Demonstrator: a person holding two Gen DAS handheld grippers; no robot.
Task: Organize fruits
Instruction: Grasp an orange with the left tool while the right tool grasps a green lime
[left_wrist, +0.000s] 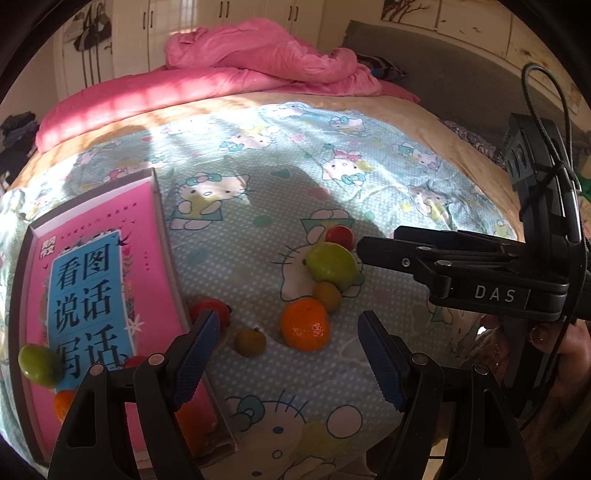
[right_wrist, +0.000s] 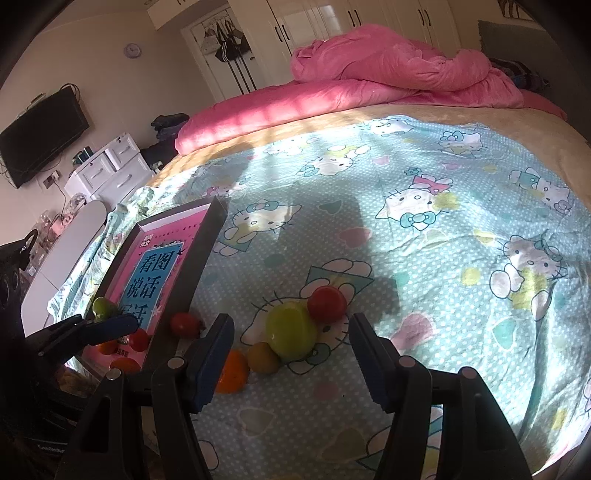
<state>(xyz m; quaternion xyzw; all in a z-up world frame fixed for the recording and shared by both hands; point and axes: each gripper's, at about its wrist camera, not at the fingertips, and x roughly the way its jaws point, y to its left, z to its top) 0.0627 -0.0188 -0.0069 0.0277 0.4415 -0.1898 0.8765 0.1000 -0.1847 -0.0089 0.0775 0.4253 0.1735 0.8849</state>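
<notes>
Two tongs of mine, both spread and holding nothing, hang over the loose fruit.

My left gripper (left_wrist: 288, 354) straddles the orange (left_wrist: 305, 324); my right gripper (right_wrist: 291, 354) faces the green fruit (right_wrist: 291, 329), touching a red one (right_wrist: 327, 303) and a small brown one (right_wrist: 263, 357). Beside them lies the pink-lined tray (left_wrist: 168, 236), some fruit already inside. On this soft bedsheet (right_wrist: 424, 258), nudging one fruit could roll its neighbours away.

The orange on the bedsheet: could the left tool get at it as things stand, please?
Probably yes. The orange lies in the open on the bedsheet, just ahead between the open fingers of the left tool; only a small yellowish fruit touches its far side.
</notes>
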